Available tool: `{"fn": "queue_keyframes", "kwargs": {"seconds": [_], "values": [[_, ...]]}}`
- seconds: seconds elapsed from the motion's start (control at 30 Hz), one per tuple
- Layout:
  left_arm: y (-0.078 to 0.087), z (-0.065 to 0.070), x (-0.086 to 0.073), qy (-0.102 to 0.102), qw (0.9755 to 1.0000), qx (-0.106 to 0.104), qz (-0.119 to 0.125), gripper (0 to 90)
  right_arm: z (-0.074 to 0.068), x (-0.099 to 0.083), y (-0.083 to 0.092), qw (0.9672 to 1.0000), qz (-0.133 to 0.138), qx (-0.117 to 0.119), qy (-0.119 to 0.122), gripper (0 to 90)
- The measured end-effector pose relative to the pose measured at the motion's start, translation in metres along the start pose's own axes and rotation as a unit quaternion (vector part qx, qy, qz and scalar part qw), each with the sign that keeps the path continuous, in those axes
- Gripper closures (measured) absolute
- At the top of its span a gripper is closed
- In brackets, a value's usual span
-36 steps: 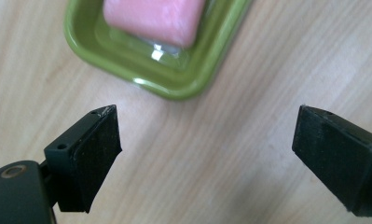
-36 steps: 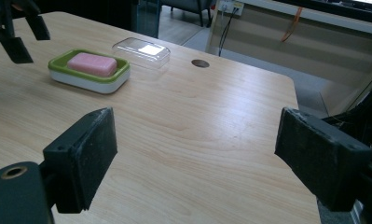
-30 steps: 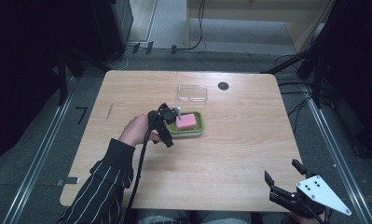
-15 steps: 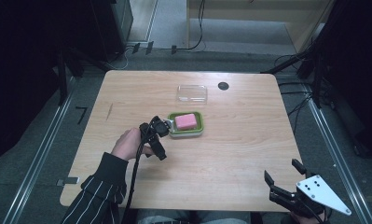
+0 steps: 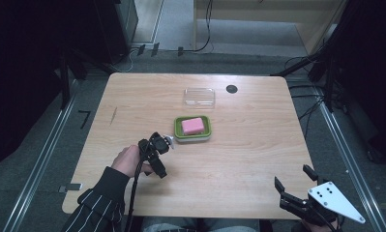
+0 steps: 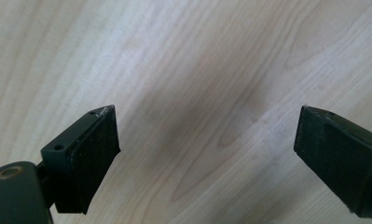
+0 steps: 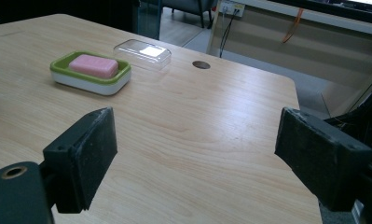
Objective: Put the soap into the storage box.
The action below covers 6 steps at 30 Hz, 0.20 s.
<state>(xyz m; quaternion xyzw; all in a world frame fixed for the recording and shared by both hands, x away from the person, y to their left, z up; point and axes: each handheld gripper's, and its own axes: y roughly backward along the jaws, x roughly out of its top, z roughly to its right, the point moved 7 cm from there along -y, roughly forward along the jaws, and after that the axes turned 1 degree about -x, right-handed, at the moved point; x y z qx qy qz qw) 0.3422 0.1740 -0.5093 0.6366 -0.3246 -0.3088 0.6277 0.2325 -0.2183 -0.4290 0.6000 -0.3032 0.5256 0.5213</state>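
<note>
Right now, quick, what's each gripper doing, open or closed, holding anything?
Left gripper: open, nothing between the jaws, over bare table beside the soap dish.
Right gripper: open, holding nothing, at the table's near edge.

High view: fixed above the person's edge of the counter, facing forward and down, far enough to take in the whole top and the floor around it. Left gripper view: rides the left gripper, aimed steeply down, very close to bare wood just on the person's side of the soap dish. Right gripper view: rides the right gripper, low at the near right corner, looking almost level across the top to the soap dish. It shares the soap dish with the high view.
</note>
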Motion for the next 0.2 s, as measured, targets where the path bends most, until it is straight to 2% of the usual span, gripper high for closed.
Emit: {"fn": "queue_keyframes", "kwargs": {"seconds": [0.2], "values": [[-0.0045, -0.0011, -0.0003, 0.009, 0.9999, -0.006, -0.001, 7.0, 0.001, -0.0001, 0.0001, 1.0, 0.001, -0.001, -0.001, 12.9]]}}
